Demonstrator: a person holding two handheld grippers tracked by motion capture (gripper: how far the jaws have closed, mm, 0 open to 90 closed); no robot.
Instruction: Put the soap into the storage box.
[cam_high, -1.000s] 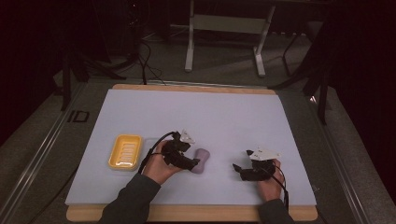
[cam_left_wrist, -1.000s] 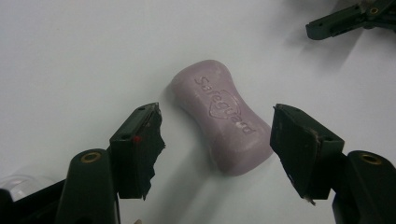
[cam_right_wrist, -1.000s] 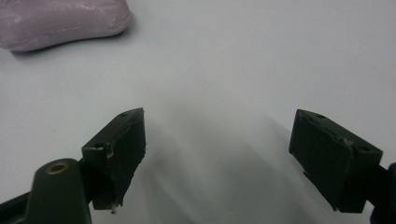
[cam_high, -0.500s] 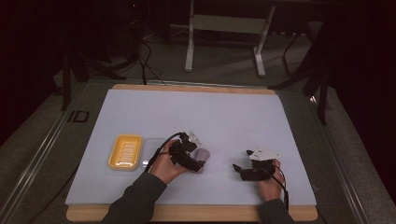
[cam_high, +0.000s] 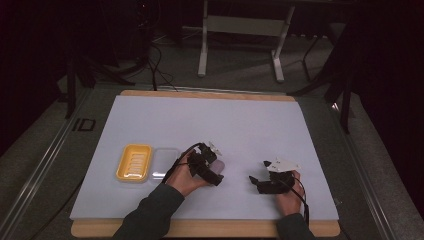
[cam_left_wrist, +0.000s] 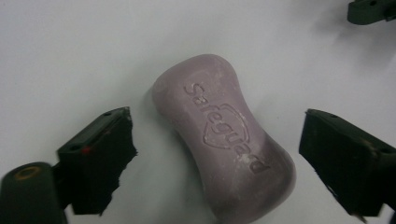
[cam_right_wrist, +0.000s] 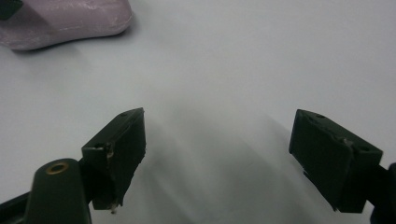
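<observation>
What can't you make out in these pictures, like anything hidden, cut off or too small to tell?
- High view: the soap bar is mostly covered by the left gripper.
- Left gripper view: the soap's near end runs off the bottom edge.
- Right gripper view: the soap is cut off by the top-left corner.
- High view: the clear lid beside the yellow soap dish is too faint to make out.

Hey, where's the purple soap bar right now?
The purple soap bar lies flat on the white table cover, between the open jaws of the left gripper, right of the yellow soap dish in the high view.
</observation>
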